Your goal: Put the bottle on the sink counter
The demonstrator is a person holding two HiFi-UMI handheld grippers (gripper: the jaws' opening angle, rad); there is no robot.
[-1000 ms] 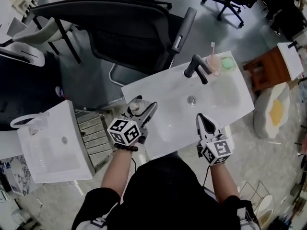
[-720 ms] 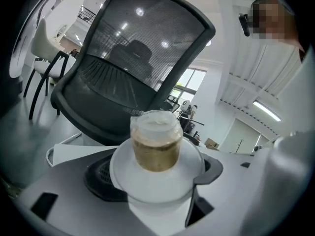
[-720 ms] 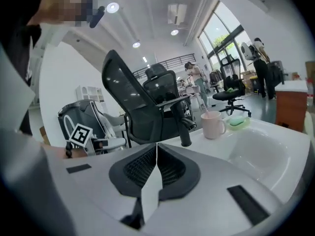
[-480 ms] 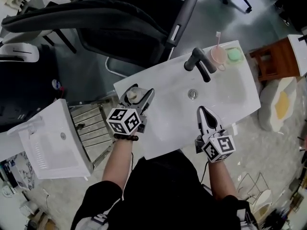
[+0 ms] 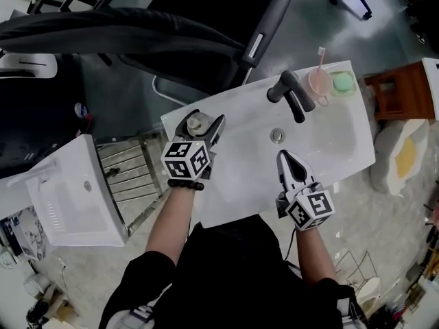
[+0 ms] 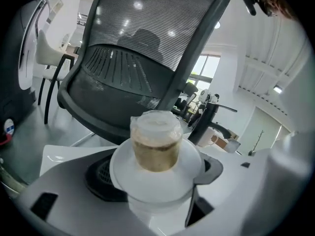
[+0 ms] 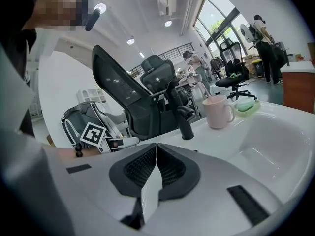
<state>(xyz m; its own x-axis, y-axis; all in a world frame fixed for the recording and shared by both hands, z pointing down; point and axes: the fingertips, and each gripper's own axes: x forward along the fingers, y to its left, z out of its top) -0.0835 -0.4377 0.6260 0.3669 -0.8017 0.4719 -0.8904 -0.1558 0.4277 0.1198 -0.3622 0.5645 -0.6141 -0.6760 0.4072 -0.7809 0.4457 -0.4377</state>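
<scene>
While the bottle is pinched in the left hand-held gripper over the left corner of the sink bench, contact cannot be told. Release is judged outstanding. The right hand-held gripper is pressed together, empty.

Cup on sink counter — beside faucet

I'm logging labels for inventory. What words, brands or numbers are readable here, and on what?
None is readable.
Bottle: no label shows.
Round sticker: too blurred to read.
Left cube, right cube: square patterns, no letters.
</scene>
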